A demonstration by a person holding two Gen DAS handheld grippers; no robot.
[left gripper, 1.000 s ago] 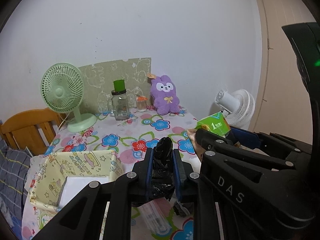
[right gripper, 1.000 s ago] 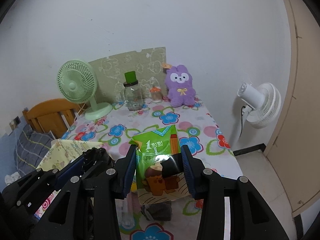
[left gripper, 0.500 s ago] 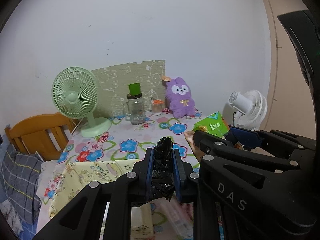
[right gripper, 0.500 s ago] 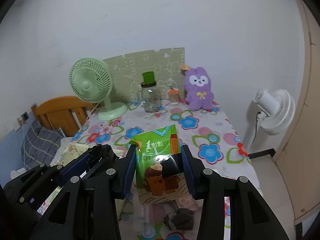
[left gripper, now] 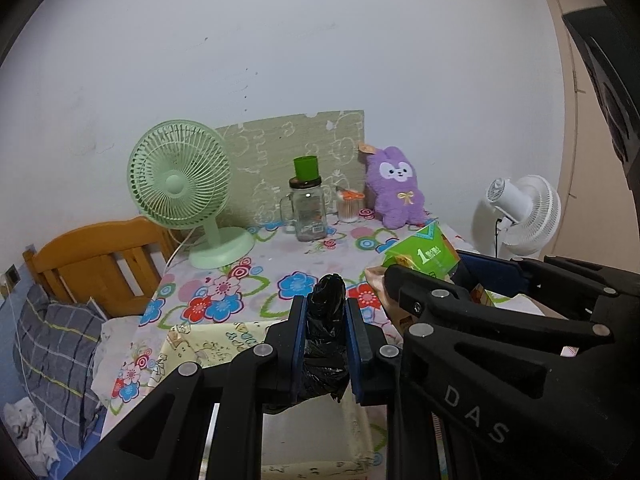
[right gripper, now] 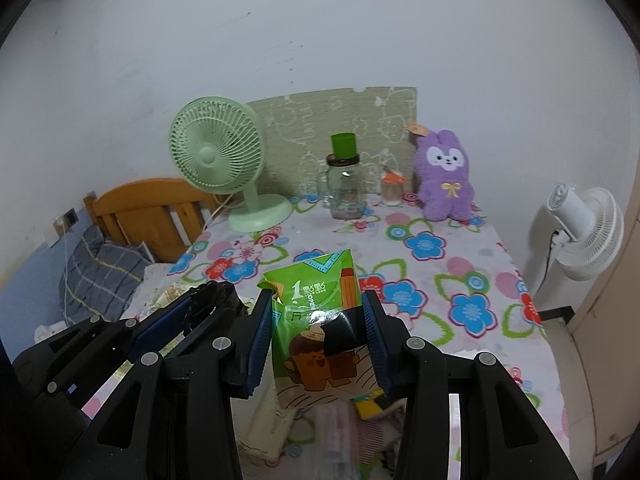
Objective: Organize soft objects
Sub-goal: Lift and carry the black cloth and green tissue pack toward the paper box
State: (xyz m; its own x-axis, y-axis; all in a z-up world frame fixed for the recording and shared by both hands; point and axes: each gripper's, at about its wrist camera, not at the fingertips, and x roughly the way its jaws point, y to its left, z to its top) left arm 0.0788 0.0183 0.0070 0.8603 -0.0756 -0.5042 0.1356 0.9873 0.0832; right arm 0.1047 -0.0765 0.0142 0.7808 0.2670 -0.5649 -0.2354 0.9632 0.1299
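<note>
My left gripper (left gripper: 326,312) is shut on a crumpled black plastic bag (left gripper: 324,340), held above the near edge of the flowered table (left gripper: 248,276). Beside it, my right gripper (right gripper: 316,312) is shut on a green snack packet (right gripper: 320,320) with a cartoon figure on its front. The packet's top corner (left gripper: 424,252) also pokes out to the right in the left wrist view. A purple plush rabbit (right gripper: 444,176) sits upright at the back of the table against the wall. A pale yellow printed cloth (left gripper: 208,340) lies below the left gripper.
At the back stand a green desk fan (right gripper: 224,164), a glass jar with a green lid (right gripper: 344,184) and a small jar (right gripper: 390,186) before a patterned board. A white fan (right gripper: 580,232) stands right of the table. A wooden chair (right gripper: 152,216) and plaid cushion (right gripper: 100,276) are left.
Both grippers have drawn back from the table together, each keeping its grip; the fan, jar and rabbit now look farther off and more of the floor-side chair shows.
</note>
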